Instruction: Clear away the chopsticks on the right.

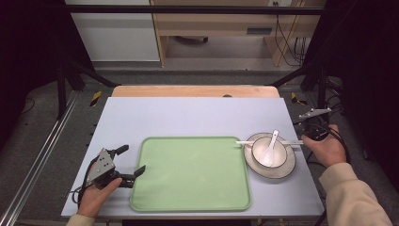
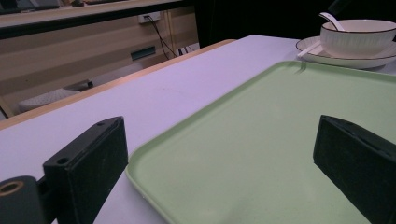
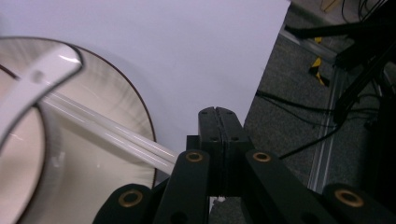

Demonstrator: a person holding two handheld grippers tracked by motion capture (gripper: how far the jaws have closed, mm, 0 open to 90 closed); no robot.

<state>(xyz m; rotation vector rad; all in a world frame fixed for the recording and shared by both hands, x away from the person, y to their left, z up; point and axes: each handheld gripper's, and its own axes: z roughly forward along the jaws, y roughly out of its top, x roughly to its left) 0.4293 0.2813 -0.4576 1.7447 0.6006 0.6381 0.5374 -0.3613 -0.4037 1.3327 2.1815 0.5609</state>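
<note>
Chopsticks across the bowl, tray sitting empty

We've got the right gripper [image 1: 308,134] with its jaws pressed flat together, nothing pinched, right by the chopsticks [image 1: 270,142] that lie across the bowl [image 1: 269,151] on its plate [image 1: 287,168] (spoon [image 1: 270,147] inside). Left gripper [image 1: 127,165] has its jaws wide around the green tray [image 1: 190,174] corner on the surface [image 1: 188,117].
</note>
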